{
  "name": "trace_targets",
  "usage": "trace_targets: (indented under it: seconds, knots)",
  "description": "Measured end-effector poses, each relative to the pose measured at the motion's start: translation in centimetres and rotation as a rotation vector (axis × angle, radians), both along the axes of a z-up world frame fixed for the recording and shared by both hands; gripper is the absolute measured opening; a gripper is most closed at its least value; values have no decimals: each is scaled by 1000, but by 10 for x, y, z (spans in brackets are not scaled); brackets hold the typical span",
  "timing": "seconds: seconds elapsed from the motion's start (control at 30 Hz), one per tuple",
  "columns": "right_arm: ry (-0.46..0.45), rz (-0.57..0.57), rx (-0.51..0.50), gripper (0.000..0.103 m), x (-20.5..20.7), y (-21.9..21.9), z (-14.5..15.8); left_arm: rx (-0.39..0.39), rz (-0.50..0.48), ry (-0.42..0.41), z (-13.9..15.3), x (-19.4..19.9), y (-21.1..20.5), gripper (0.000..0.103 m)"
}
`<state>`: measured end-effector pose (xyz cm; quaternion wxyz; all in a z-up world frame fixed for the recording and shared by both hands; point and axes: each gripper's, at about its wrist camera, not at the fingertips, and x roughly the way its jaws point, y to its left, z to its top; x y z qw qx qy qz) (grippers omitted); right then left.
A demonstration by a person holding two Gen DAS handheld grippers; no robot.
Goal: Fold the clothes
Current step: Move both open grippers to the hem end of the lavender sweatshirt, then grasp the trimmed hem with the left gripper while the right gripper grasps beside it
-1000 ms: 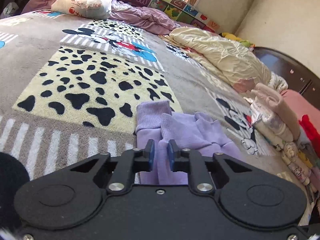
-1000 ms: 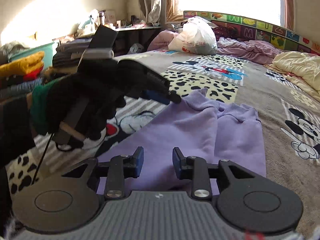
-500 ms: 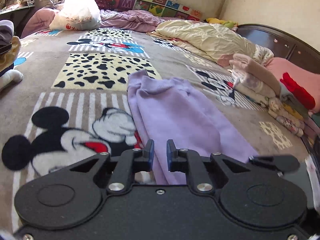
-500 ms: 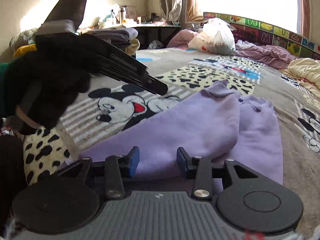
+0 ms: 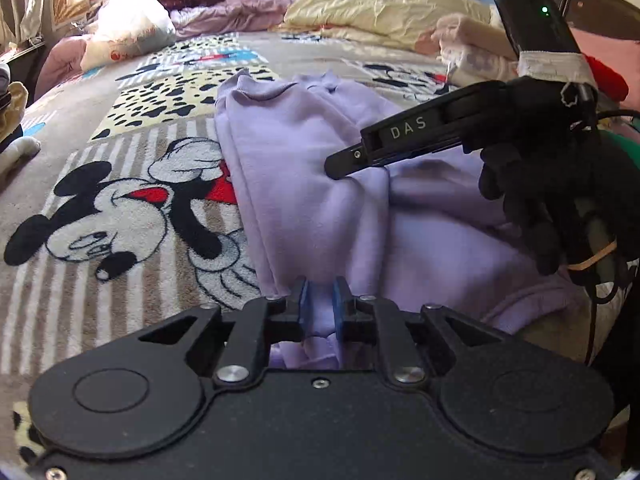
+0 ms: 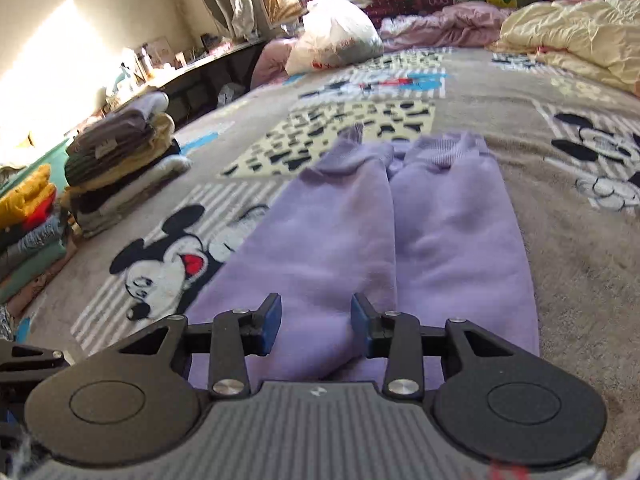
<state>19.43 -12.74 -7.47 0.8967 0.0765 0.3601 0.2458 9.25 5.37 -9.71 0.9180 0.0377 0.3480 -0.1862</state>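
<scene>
A lilac sweatshirt (image 5: pixel 304 184) lies part-folded on the cartoon-print blanket (image 5: pixel 120 208). The left gripper (image 5: pixel 319 304) is closed narrow on a pinch of its near edge. The right gripper (image 6: pixel 316 322) sits over the cloth, jaws closing; its pads seem not to press the fabric. A black-gloved hand (image 5: pixel 560 184) holds it. Folded clothes (image 6: pixel 120 160) are stacked at the bed's edge.
</scene>
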Motion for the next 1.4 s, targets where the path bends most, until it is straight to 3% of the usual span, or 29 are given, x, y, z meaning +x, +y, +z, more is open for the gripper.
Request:
trace_targets:
  seconds: [0.03,0.13,0.2,0.3,0.37,0.4,0.43,0.5,0.57,0.73,0.8,0.87,1.0,1.1,1.13,1.27,1.3,1.33,1.37,1.4]
  knots:
    - [20,10,-8,39,7,0,-11,1,-5,0,11,-3,2,10]
    - [3,17,-15,37,4,0,7,-51,28,-59,32,-14,15,10]
    - [-20,20,-9,37,-1,-3,24,-74,60,-4,23,-10,20,11]
    - [-27,-38,113,41,-18,-43,43,-166,151,-10,26,-13,38,19]
    - [-27,-110,172,47,-33,-81,46,-257,227,-8,31,-16,53,39]
    - [-26,-152,199,49,-41,-101,46,-338,274,12,34,-19,64,62]
    - [-13,-192,221,54,-52,-119,41,-414,311,43,36,-20,74,65]
    - [15,-255,249,58,-73,-146,26,-524,347,108,34,-22,87,65]
    - [45,-288,303,60,-92,-164,5,-555,377,163,27,-24,88,65]
    - [197,-347,561,64,-120,-178,-54,-626,408,284,8,-33,77,64]
    - [244,-358,666,57,-130,-177,-78,-623,427,300,3,-33,73,64]
    - [247,-370,706,47,-130,-180,-83,-627,446,320,-6,-31,74,61]
    - [240,-354,649,32,-129,-168,-87,-660,461,328,-10,-32,78,59]
    - [202,-325,539,33,-129,-153,-76,-687,470,323,-7,-39,83,59]
    - [207,-329,564,38,-129,-155,-72,-696,470,319,-7,-41,85,59]
    - [191,-400,783,40,-131,-175,-75,-714,467,313,-10,-42,86,59]
    - [193,-414,794,40,-127,-177,-76,-711,471,308,-10,-41,86,56]
    - [197,-413,801,39,-122,-177,-78,-704,476,308,-11,-40,85,43]
    - [202,-412,806,39,-117,-177,-80,-700,480,314,-13,-39,84,38]
    - [217,-403,761,39,-113,-171,-81,-683,480,315,-14,-38,82,35]
